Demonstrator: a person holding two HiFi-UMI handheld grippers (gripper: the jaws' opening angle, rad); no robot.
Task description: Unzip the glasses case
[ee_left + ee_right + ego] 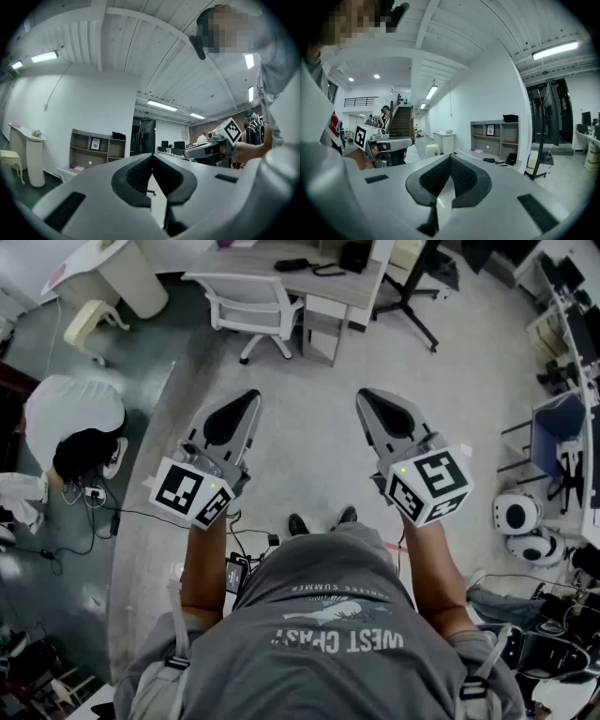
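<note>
Since no glasses case shows in any view, we cannot place it from the left grey gripper (247, 402) or right grey gripper (368, 402); fingers closed together, empty.

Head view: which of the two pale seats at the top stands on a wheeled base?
The white office chair at the desk; the cream stool to its left stands on plain legs.

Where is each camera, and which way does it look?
Head view: on the person's head, looking down at the floor; shows shirt, left gripper, right gripper.
Left gripper view: on that gripper, facing across the room; shut jaws show.
Right gripper view: on that gripper, same; shut jaws show.
Shared: both gripper views see the shelves.
</note>
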